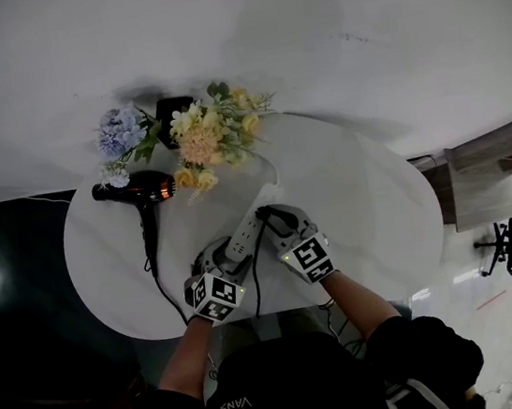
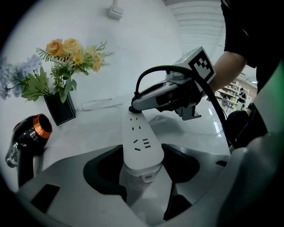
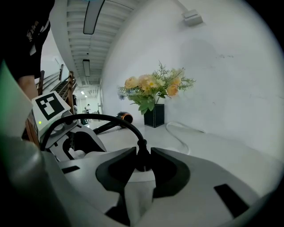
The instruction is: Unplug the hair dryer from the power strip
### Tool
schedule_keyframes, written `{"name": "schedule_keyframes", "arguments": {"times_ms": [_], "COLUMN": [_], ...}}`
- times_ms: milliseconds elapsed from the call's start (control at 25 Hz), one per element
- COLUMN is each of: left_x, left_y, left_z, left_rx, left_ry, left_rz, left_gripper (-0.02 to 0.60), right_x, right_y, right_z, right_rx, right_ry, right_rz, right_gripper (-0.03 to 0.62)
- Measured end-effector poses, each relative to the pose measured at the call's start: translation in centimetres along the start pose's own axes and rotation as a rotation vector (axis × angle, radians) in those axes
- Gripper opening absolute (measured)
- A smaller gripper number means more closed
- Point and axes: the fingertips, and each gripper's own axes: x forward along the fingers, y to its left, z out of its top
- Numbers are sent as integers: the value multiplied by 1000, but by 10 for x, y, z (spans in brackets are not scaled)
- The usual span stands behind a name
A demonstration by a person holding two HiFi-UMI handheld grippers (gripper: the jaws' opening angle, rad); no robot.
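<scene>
Fingers (image 3: 113, 173) of right gripper (image 3: 142, 154) pinch plug (image 3: 142, 162); left gripper (image 2: 142, 148) fingers (image 2: 104, 170) clasp power strip (image 2: 138, 133) end.

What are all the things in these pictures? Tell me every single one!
table: one, white, round, under everything
hair dryer: one, black with orange ring, table's left side
cord: one, black, runs from the hair dryer toward the near edge
power strip: one, white, near edge
plug: one, black, in the strip's far end
flowers: two bunches, blue and yellow, far edge
vase: one, black, holding the flowers
left gripper: one, grey, clamping the power strip
right gripper: one, grey, pinching the plug
</scene>
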Motion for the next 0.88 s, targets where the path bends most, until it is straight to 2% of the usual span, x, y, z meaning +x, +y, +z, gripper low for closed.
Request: {"name": "schedule_keyframes", "arguments": {"times_ms": [480,880], "left_x": [1,0], "left_y": [1,1], "left_z": [-2,-2], "left_rx": [-11,-20], "left_ry": [10,14], "left_rz": [-3,-10], "left_gripper": [291,291], "right_x": [-1,-9], "right_y": [2,-1], "right_z": [2,20], "right_rx": [-8,11], "right_ry": [10,-34], "right_rz": [-13,-41], "right_gripper": [106,106]}}
